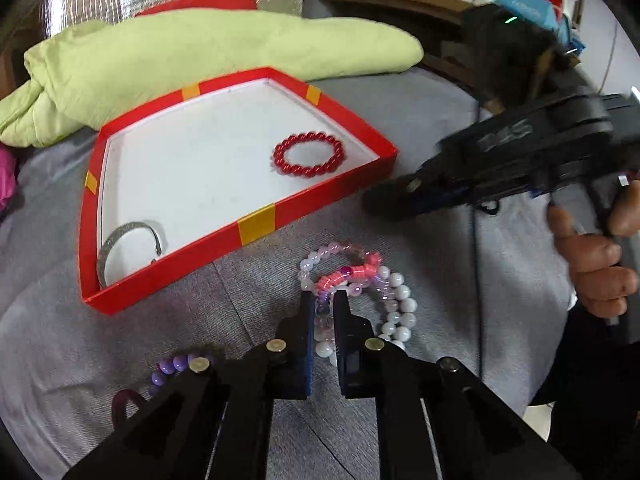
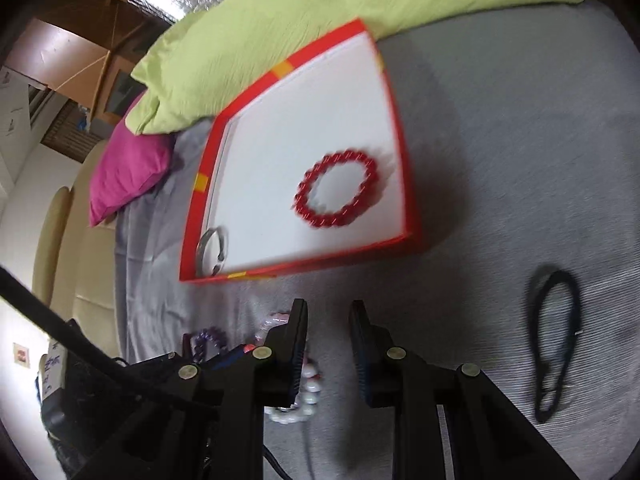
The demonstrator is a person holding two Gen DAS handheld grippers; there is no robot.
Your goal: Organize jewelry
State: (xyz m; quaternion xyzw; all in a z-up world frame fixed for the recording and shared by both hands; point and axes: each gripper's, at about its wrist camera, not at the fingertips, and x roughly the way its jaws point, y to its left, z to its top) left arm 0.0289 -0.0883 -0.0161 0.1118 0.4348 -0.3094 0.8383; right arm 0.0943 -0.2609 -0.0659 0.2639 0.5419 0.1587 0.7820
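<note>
On a grey bedspread (image 1: 460, 264) lies a shallow red box (image 1: 256, 228) with a white floor. Inside it a red bead bracelet (image 1: 308, 154) rests near the right wall, and a silver bangle (image 1: 124, 248) leans in the near left corner.

Just in front of the box sits a tangle of bead bracelets (image 1: 360, 292) (white, pale pink and coral strands piled together). The left gripper (image 1: 323, 308) has its jaws drawn narrow, nipping a clear pinkish bead strand of that tangle between the pads. A purple bead bracelet (image 1: 172, 366) lies beside it to the left, partly hidden by the gripper's frame.

The right gripper (image 2: 328, 316), held in a hand (image 1: 596, 264), hovers over bare bedspread in front of the box with its jaws a little apart and nothing between them. A black hair tie (image 2: 556, 344) lies to its right. A light green quilt (image 1: 208, 52) is bunched behind the box.
</note>
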